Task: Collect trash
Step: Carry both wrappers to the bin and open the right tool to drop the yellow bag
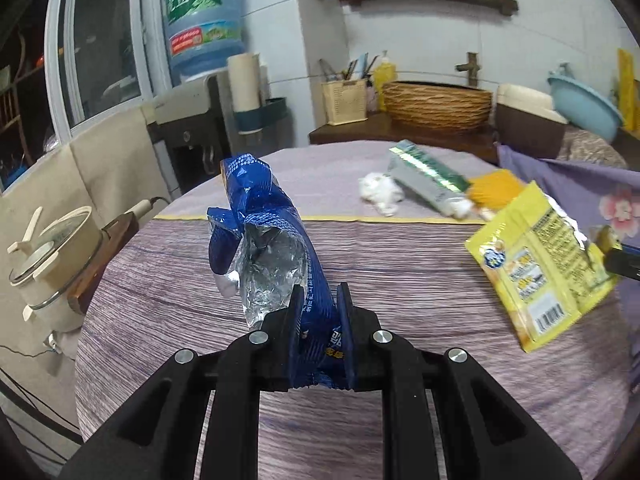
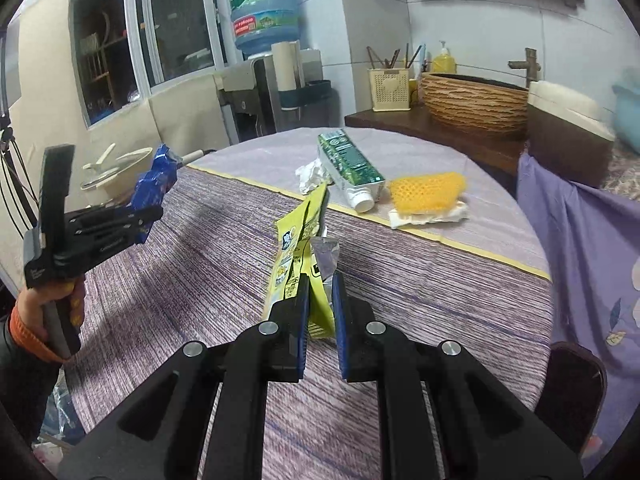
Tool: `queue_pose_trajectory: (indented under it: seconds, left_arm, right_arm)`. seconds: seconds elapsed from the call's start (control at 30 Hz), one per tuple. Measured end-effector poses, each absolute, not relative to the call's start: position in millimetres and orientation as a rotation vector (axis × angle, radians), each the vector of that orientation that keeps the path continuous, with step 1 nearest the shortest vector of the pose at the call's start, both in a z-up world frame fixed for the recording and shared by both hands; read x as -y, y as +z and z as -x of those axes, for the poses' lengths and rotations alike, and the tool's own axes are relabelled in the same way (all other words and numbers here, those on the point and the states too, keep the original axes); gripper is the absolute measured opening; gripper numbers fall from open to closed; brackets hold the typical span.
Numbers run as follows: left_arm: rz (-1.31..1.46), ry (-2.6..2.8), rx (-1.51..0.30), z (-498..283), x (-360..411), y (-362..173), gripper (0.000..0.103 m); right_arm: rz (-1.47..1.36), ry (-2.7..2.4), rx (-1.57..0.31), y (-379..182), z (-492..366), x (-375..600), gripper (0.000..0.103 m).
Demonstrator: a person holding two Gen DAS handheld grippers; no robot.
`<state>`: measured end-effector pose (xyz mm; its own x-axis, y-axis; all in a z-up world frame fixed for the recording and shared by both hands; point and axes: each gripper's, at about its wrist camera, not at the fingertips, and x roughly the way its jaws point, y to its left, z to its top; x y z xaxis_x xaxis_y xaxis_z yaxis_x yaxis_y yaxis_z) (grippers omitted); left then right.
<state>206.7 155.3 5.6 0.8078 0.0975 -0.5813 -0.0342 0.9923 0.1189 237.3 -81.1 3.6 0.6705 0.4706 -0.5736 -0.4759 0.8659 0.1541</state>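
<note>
With both pieces of litter already lifted clear of the tablecloth point(image 2: 400, 280), you are past the pick-up and into the carry step. Your left gripper point(image 1: 320, 300) has its jaws pinched tight on the lower end of the blue snack wrapper point(image 1: 264, 232), which stands up crumpled above the fingers with its foil lining showing. Your right gripper point(image 2: 318, 292) is likewise clamped, on a corner of the yellow snack packet point(image 2: 298, 248); the packet hangs edge-on ahead of the fingers.

Next move, as I judge it: take both to a bin or bag. None shows in either view, so you must find it first, then release each wrapper over it.

Left to collect, all taken from the toothpaste tube point(image 2: 348, 164) lying on the far part of the table: a crumpled white tissue point(image 2: 310, 174) touching its left side, a yellow foam net point(image 2: 426, 190) just to its right, resting on a folded white paper point(image 2: 430, 216).

Room: round table under a purple streaked cloth. Behind the tube, a dark counter with a woven basket point(image 2: 476, 100) and a cream utensil holder point(image 2: 390, 90). Left of it, a water dispenser topped by a blue water jug point(image 2: 264, 8). Further left, a cream electric pot point(image 1: 56, 256) beside the table.
</note>
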Motion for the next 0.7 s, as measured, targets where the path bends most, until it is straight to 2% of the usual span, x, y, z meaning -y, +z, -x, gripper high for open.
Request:
queue_pose_trajectory:
  seconds: [0.7]
  left_arm:
    - [-0.067, -0.294, -0.582, -164, 22, 7, 0.018]
  right_arm:
    - [-0.172, 0.199, -0.590, -10, -165, 268, 0.012]
